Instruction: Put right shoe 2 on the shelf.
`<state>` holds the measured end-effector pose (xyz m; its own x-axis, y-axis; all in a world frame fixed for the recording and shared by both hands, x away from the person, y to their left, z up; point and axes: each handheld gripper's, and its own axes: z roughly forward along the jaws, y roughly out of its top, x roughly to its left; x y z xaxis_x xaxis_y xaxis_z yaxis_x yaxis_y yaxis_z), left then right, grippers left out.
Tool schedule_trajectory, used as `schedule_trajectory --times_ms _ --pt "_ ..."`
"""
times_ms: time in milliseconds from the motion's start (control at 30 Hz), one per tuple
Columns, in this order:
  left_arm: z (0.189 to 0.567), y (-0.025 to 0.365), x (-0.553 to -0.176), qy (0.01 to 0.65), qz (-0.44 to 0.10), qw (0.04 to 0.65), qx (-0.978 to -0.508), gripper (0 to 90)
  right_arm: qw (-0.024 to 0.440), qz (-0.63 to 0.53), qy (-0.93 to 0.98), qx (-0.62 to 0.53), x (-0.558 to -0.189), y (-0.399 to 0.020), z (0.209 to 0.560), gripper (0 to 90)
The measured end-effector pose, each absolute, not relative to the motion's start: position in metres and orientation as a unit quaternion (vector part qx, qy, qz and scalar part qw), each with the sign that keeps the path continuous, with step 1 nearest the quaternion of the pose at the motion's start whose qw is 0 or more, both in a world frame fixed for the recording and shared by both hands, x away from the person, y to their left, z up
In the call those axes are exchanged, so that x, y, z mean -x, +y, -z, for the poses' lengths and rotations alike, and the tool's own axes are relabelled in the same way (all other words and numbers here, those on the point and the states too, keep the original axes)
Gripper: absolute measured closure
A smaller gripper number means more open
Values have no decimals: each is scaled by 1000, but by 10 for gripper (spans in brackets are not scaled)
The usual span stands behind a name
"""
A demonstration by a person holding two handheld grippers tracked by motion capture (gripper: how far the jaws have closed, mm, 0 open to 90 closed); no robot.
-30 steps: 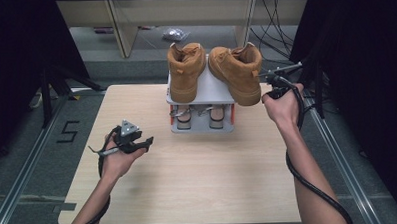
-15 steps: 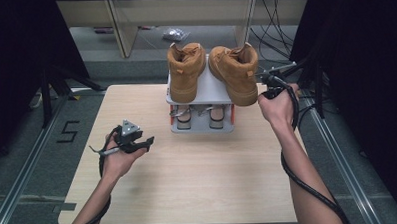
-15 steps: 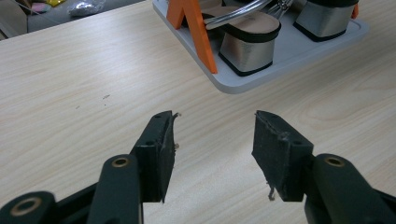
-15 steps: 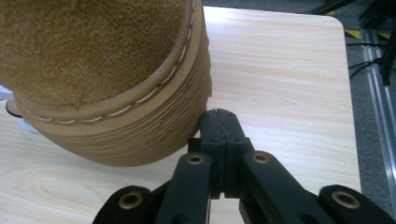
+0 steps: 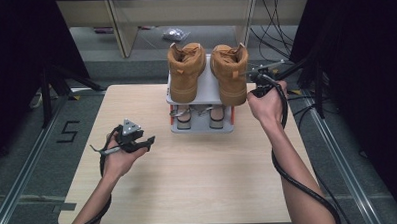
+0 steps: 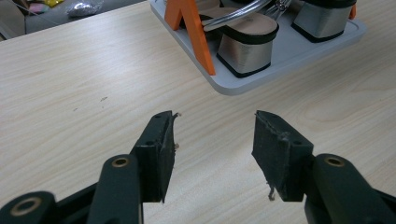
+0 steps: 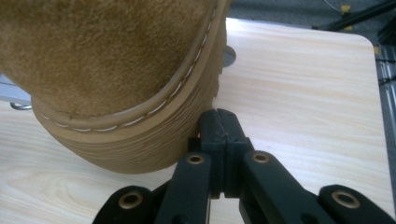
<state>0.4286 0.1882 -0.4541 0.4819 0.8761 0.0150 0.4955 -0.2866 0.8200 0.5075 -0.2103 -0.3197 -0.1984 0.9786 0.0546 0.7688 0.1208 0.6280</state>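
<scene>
- Centrally, in the upper middle of the high view, a small grey two-tier shoe rack with orange uprights (image 5: pixel 202 126) is seen on a pale wooden table (image 5: pixel 199 182).
- Two tan suede lace-up boots are set on the rack's top shelf: the left boot (image 5: pixel 185 71) and the right boot (image 5: pixel 231 72), side by side and just apart, their toes overhanging the front edge.
- On the lower shelf, a pair of silver-heeled sandals with black soles (image 6: pixel 246 44) is stored (seen closely at the top of the left gripper view).
- At the right of the high view, the right gripper (image 5: pixel 255 82) is held just beside the right boot's toe; in the right gripper view its jaws (image 7: pixel 219 128) are pressed together with nothing between them, their tips against the ribbed sole at the lower middle of the frame.
- At the lower left of the high view, the left gripper (image 5: pixel 143 143) is held low over bare tabletop, well apart from the rack; its jaws (image 6: pixel 212 140) are spread, and nothing is pinched.
</scene>
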Motion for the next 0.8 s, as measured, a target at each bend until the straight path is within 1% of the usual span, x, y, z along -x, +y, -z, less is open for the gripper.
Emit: schedule_trajectory --times_ms 100,133,167,200,233,267,300,367,433,500,533,600,733,800 --pt "452 192 -428 441 -240 387 -773 477 200 -290 721 -597 -506 -213 321 892" --pt "454 191 -428 451 -243 395 -763 477 213 -293 718 -594 -503 -213 321 850" --pt "453 192 -428 450 -243 392 -765 477 222 -294 723 -584 -502 -215 320 805" --pt "454 192 -428 452 -240 397 -762 477 221 -301 719 -586 -499 -215 318 792" --pt "454 192 -428 454 -241 397 -760 477 229 -303 720 -581 -497 -217 317 793" --pt "454 191 -428 454 -241 397 -760 477 224 -308 711 -591 -492 -214 314 790" --pt "454 192 -428 452 -243 394 -762 477 231 -312 719 -577 -492 -217 313 783" --pt "454 190 -427 452 -241 399 -761 477 222 -312 709 -592 -487 -214 313 767" --pt "454 189 -427 450 -241 399 -762 477 237 -310 720 -574 -487 -217 317 739" --pt "454 189 -427 449 -241 398 -763 477 227 -320 711 -583 -482 -215 317 736" --pt "454 189 -427 450 -241 398 -762 477 234 -327 714 -573 -480 -215 318 725" --pt "453 191 -427 445 -242 384 -772 477 232 -329 723 -562 -475 -212 319 666" --pt "453 190 -428 448 -242 398 -764 477 250 -335 727 -545 -469 -209 321 546" --pt "454 189 -427 450 -242 397 -762 477 231 -358 718 -551 -468 -209 323 503"
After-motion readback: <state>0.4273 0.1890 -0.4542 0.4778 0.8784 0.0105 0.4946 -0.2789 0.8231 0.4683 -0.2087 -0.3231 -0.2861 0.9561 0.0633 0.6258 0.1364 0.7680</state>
